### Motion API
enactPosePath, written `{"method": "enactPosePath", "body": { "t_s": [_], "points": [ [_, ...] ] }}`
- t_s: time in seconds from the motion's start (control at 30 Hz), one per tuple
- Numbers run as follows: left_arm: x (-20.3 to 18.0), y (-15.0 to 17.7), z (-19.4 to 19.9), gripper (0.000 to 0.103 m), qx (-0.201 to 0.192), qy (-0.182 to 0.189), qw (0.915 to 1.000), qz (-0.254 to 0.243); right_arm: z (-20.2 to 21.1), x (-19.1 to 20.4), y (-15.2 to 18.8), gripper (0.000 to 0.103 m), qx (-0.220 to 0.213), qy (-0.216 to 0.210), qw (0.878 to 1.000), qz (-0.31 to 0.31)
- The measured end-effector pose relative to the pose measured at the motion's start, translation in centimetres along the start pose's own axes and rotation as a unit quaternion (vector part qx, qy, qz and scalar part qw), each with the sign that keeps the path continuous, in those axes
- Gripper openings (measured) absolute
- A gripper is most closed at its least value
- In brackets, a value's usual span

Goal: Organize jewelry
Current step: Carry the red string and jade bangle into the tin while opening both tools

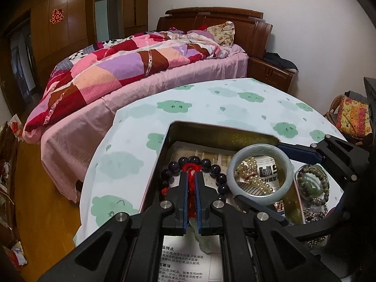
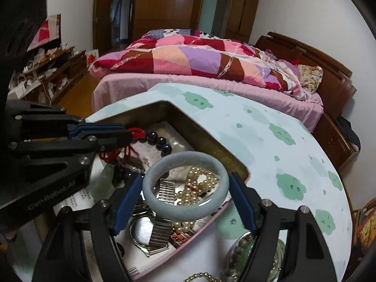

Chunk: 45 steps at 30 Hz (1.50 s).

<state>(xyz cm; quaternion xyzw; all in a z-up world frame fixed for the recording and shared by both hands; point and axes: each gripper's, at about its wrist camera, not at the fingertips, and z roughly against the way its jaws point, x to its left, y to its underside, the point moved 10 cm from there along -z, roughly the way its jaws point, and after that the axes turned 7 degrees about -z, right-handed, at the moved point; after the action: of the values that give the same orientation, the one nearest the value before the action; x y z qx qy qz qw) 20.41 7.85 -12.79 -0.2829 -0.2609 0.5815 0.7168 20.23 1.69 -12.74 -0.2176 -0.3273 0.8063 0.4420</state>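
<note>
My left gripper is shut on the red cord of a dark purple bead bracelet, which hangs over an open metal tin. The right wrist view shows this gripper side-on, with the red cord and dark beads at its tips. My right gripper is shut on a pale grey-green jade bangle, one blue pad against each side, just above the tin. In the left wrist view the bangle sits to the right, between the right gripper's fingers.
Inside the tin lie a pearl strand, a watch with a metal band, a pale green pendant and printed paper. A glass dish of bead bracelets stands to the right. The table wears a cloud-print cloth. A bed is behind.
</note>
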Motion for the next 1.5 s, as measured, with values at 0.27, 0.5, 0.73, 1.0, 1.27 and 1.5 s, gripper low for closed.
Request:
{"method": "enactPosePath", "body": {
  "t_s": [0.27,0.5,0.73,1.0,1.27,1.5],
  "points": [
    [0.3,0.33,-0.24,0.005,0.006,-0.004,1.0,0.0,-0.57,0.45,0.25,0.077,0.01,0.003,1.0,0.011],
    [0.35,0.53,-0.27,0.006,0.008,-0.007,0.9999,0.0,-0.49,0.39,0.11,0.078,0.008,0.003,1.0,0.005],
    [0.4,0.67,-0.38,0.007,0.013,-0.014,0.9998,-0.004,-0.51,0.61,0.25,0.078,0.007,0.005,1.0,0.006],
    [0.55,1.01,-0.76,0.01,0.02,-0.019,0.9996,-0.005,-0.49,0.74,0.35,0.079,0.004,0.01,1.0,0.012],
    [0.05,0.8,-0.56,0.032,0.016,-0.016,0.9997,-0.011,-0.48,0.97,0.47,0.082,0.0,0.012,1.0,0.017],
    [-0.27,0.56,-0.23,0.041,0.01,-0.016,0.9997,-0.016,-0.27,1.0,0.54,0.083,-0.003,0.01,1.0,0.015]
  ]
}}
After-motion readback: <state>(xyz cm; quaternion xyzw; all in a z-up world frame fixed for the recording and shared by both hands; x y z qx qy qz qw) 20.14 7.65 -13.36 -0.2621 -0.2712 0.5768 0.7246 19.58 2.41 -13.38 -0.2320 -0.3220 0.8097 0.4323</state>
